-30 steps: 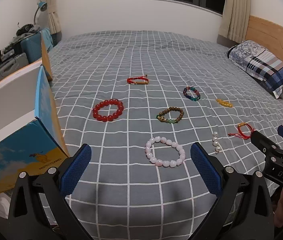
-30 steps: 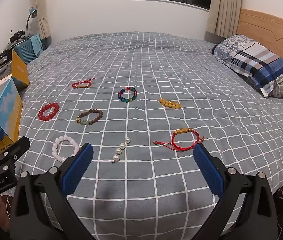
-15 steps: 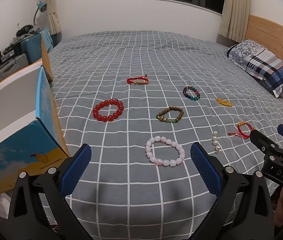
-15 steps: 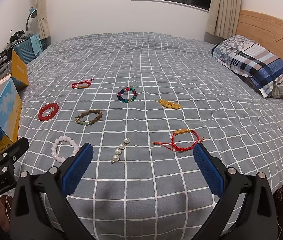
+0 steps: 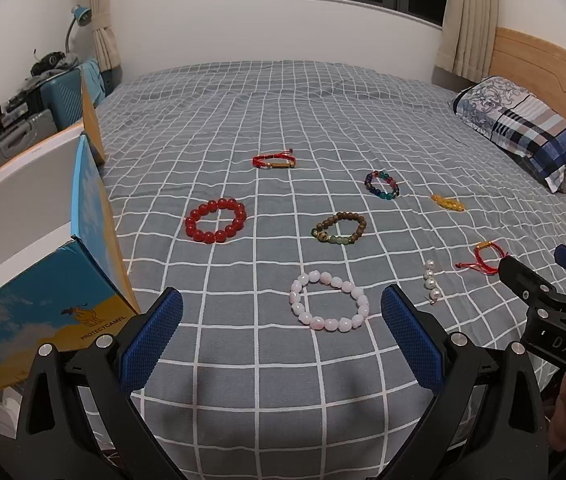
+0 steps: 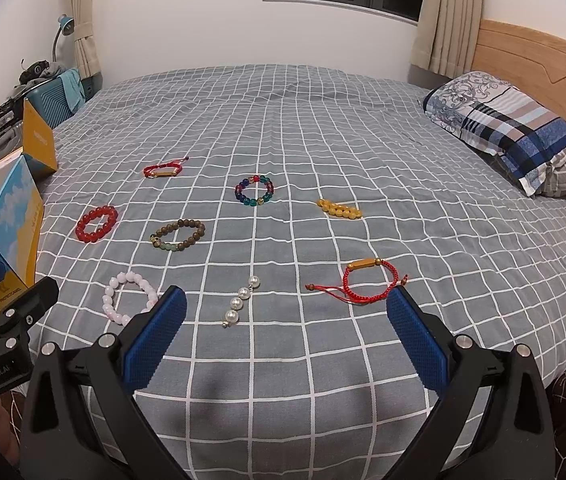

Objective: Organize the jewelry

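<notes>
Both grippers hover over the checked bedspread (image 5: 243,360), jaws spread wide, gripping nothing. Left gripper (image 5: 281,336) has the pink bead bracelet (image 5: 329,306) at its 1 o'clock; right gripper (image 6: 285,334) has the pearl strand (image 6: 241,300) at 11, the red cord bracelet (image 6: 367,284) at 1.

Grey checked bedspread (image 5: 283,112), plaid pillow (image 6: 515,132), wooden headboard (image 6: 543,56), teal suitcase (image 5: 63,96).

Matt checked cloth covers the bed (image 5: 283,100), glossy red beads (image 5: 215,220) shine at ten o'clock of the dull wooden-looking bracelet (image 5: 339,228), and the headboard (image 6: 539,60) is smooth pale wood.
</notes>
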Available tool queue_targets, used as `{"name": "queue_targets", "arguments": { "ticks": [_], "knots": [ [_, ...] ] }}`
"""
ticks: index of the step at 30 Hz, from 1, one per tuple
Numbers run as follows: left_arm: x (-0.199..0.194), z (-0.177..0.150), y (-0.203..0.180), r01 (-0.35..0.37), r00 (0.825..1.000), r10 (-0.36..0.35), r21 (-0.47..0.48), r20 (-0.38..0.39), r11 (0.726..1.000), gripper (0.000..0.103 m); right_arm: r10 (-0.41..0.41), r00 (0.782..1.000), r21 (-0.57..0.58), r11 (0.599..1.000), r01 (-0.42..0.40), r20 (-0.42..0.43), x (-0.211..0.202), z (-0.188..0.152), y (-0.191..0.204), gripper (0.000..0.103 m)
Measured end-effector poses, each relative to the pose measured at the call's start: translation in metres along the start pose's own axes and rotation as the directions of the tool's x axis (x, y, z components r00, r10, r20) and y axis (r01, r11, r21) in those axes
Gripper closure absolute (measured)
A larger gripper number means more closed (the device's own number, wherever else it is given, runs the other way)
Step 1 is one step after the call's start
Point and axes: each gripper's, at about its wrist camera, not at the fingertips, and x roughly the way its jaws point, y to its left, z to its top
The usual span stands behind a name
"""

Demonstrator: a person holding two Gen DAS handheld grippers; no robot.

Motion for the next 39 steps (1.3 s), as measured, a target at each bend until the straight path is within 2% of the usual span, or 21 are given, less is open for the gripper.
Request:
{"name": "queue_targets", "arguments": {
  "ticks": [39],
  "knots": [
    [0.0014, -0.0013, -0.0012, 0.002, 1.0, -0.002, 0.011, -0.006, 1.0, 0.006, -0.012, 1.0, -0.003, 1.0, 0.012, 0.002, 0.002, 0.0007, 0.0, 0.007]
  ]
}}
